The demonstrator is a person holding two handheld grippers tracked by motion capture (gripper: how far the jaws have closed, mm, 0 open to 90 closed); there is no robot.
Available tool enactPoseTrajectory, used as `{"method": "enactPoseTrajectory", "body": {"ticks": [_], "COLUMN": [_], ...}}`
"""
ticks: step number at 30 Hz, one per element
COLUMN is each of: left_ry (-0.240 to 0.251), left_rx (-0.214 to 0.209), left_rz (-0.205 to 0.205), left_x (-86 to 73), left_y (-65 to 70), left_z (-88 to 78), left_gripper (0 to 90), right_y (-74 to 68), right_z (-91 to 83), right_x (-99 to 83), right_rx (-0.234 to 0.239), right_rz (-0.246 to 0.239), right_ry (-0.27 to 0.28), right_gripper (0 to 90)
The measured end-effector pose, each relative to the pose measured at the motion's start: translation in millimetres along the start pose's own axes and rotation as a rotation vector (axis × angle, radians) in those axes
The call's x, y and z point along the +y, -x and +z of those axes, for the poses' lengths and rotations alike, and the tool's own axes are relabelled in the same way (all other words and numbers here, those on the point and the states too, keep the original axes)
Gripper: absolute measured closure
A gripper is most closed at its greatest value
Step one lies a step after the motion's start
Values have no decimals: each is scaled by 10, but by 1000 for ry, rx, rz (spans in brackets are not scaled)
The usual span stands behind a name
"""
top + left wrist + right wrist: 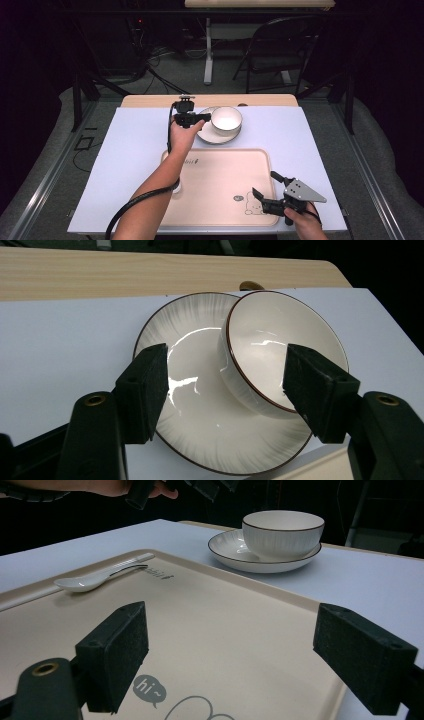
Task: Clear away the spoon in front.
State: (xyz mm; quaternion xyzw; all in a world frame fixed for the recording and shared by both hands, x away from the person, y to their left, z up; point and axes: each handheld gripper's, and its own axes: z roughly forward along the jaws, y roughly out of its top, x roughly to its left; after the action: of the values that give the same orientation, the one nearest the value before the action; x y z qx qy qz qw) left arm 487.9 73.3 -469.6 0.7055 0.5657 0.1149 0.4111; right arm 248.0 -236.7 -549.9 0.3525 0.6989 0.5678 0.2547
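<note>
Two tools are out over the tabletop (125,150), both with jaws spread wide and nothing between them. Taking the beige tray (220,200) as the landmark: the left tool (192,119) hovers just beyond its far left corner, beside a white bowl (226,119) that sits off-centre on a ribbed plate (207,134), itself just past the tray's far edge. The right tool (266,191) hangs over the tray's near right corner. A white spoon (95,577) lies on the tray by its left rim.
</note>
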Motion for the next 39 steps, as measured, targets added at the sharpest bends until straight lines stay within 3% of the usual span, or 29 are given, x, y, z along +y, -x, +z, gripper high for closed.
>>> {"method": "enactPoseTrajectory", "body": {"ticks": [16, 26, 33, 39], "left_ry": [-48, -75, -94, -75], "left_rx": [7, 12, 24, 19], "left_rz": [-13, -33, -22, -14], "left_x": [-32, -84, -98, -149], "left_y": [56, 43, 66, 58], "left_z": [371, 582, 695, 752], "left_gripper": [352, 390, 454, 563], "right_y": [29, 21, 19, 20], "right_z": [6, -10, 1, 1], "right_x": [-11, -3, -1, 0], "right_rx": [0, 8, 4, 5], "right_rz": [24, 16, 19, 19], "right_ry": [-4, 3, 0, 0], "right_gripper": [136, 136, 136, 136]}}
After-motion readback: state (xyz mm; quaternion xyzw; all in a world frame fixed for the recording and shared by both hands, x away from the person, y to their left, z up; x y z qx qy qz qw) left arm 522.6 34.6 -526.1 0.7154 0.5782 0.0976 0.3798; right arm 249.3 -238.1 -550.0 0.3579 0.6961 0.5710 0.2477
